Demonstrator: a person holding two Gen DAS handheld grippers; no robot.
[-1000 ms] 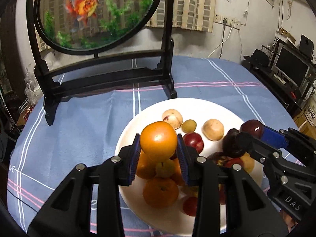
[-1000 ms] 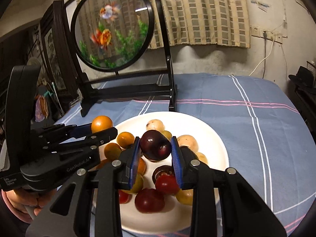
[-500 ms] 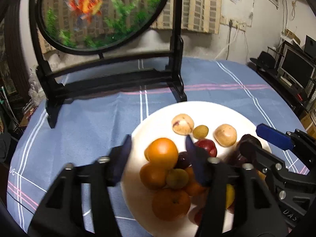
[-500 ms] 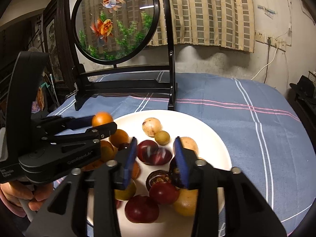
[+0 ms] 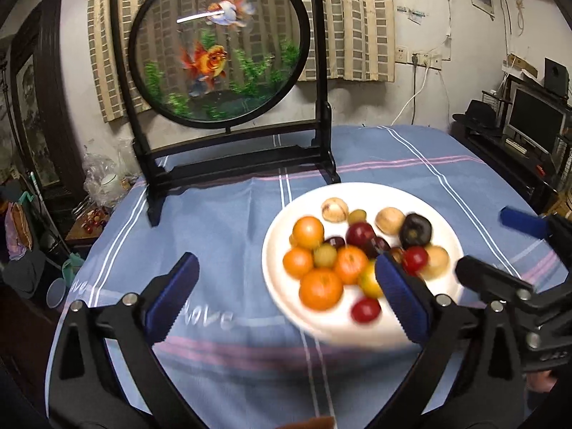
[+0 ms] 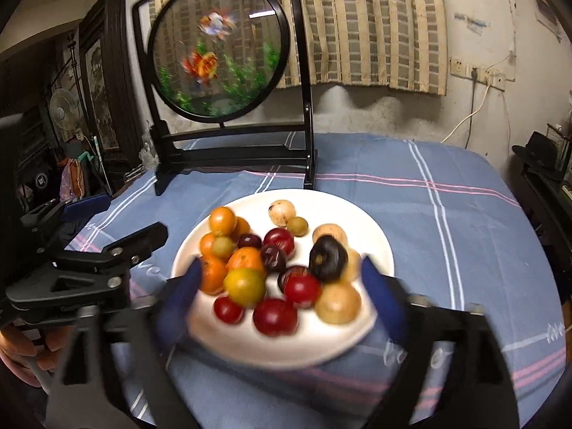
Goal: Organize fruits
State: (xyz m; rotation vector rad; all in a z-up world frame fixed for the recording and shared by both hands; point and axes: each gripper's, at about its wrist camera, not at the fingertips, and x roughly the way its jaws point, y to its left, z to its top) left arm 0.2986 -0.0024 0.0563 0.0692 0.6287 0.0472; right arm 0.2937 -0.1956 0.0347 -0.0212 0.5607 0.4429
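A white plate (image 5: 275,250) (image 6: 368,236) on the blue striped cloth holds a pile of oranges, red and dark plums and pale brown fruits. An orange (image 5: 308,231) sits at the pile's far left, and a dark plum (image 5: 415,228) (image 6: 328,258) rests on its right side. My left gripper (image 5: 286,300) (image 6: 107,221) hangs back from the plate's left. Its jaws are opening wide and grip nothing. My right gripper (image 6: 282,296) (image 5: 500,250) hovers over the plate's near edge. Its jaws are opening too, and the pads touch no fruit.
A round goldfish screen (image 5: 218,57) in a black stand (image 5: 157,211) stands at the back of the table, just behind the plate. The cloth (image 5: 214,236) lies bare left of the plate. A person's hand (image 6: 14,354) holds the left gripper. A monitor (image 5: 536,121) stands off right.
The left gripper let go of the orange and the right one let go of the dark plum, both onto the pile. Both grippers opened wide and drew back and up from the plate.
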